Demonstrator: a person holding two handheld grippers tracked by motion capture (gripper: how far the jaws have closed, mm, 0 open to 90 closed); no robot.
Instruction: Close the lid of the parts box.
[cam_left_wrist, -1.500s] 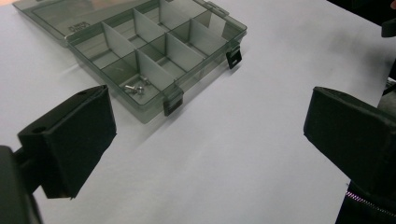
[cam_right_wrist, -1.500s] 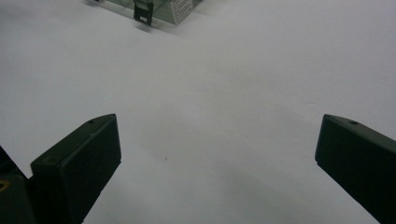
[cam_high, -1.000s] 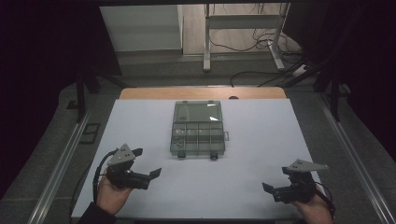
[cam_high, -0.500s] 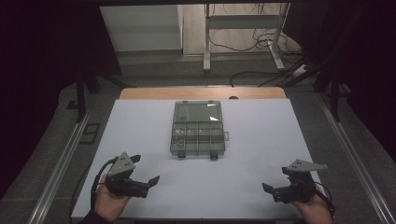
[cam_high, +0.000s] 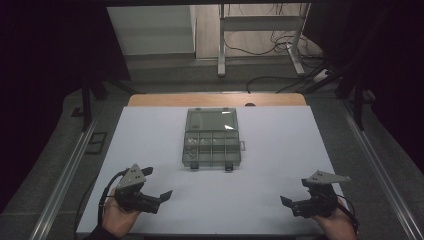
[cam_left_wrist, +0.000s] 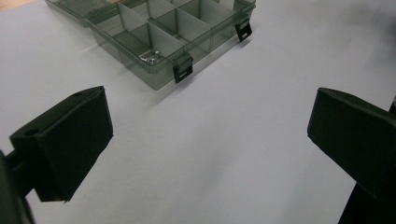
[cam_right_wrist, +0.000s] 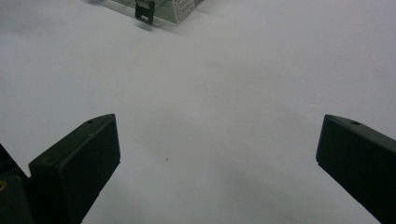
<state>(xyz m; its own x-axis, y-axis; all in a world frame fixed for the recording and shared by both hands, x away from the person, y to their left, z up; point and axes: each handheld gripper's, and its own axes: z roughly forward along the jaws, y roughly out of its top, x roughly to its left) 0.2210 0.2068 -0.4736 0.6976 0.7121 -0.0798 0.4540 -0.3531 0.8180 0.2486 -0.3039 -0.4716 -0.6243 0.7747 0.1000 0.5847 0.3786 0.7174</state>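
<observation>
Both tongs hover low over the counter's near edge with their jaws spread wide and nothing between them: the left tongs (cam_high: 161, 196) at the near left corner, the right tongs (cam_high: 286, 204) at the near right. Each has blocky, matte black jaws and a grey three-cornered plate on top. One box (cam_high: 211, 137) of smoky, see-through plastic lies flat at the middle of the counter (cam_high: 280, 150), well apart from both tongs and farther from the person, about midway between them. Its lid is folded back flat on the far side. Thin walls split the tray into small square cells. Two black latches (cam_left_wrist: 183, 72) hang off its near edge. One cell near the left latch holds small shiny metal bits (cam_left_wrist: 152, 57). A smooth, plain white sheet covers the counter.
</observation>
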